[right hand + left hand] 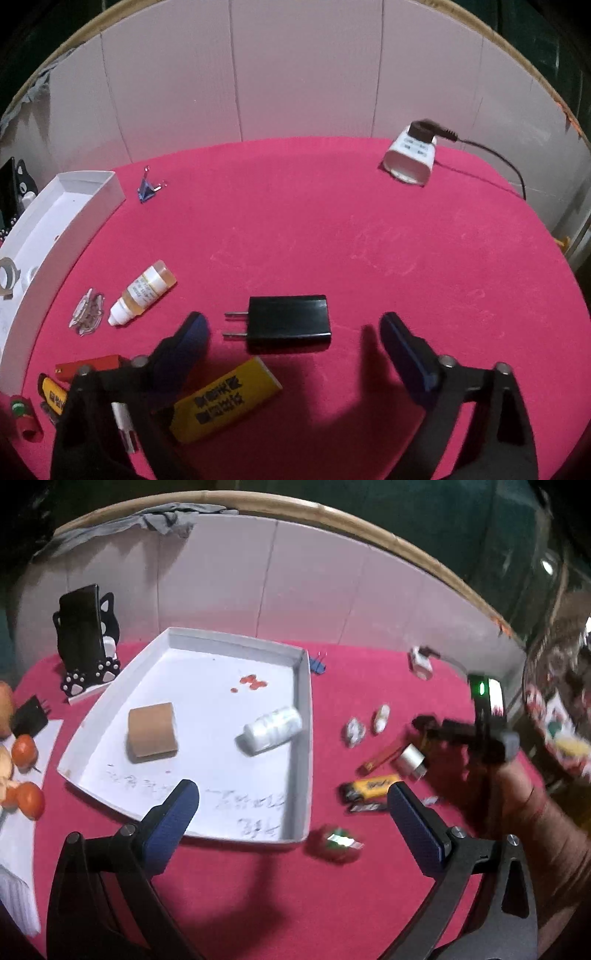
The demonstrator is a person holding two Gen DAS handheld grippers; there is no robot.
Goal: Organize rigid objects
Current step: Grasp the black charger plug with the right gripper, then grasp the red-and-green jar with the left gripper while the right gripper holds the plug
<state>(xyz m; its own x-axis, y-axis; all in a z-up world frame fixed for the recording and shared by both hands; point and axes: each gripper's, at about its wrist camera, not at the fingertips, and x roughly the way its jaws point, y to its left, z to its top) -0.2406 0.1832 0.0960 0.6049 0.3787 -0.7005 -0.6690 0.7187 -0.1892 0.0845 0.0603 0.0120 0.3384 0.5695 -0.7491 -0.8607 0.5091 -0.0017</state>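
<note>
My right gripper (293, 326) is open, pointing down at a black plug charger (288, 325) that lies flat on the red cloth (332, 229). The charger sits between the two blue pads (195, 332), and neither pad touches it. My left gripper (291, 797) is open and empty above the near edge of the white tray (304, 746). In the tray lie a brown box (151, 733) and a white bottle (273, 729). A yellow box (225, 398) lies just in front of the charger.
On the cloth right of the tray lie a dropper bottle (144, 295), a heap of clips (86, 312), a yellow lighter (373, 786), a red stick (88, 367) and a red-green piece (338, 842). A blue binder clip (147, 188) and a corded white plug block (410, 158) lie further back. White panels wall the back.
</note>
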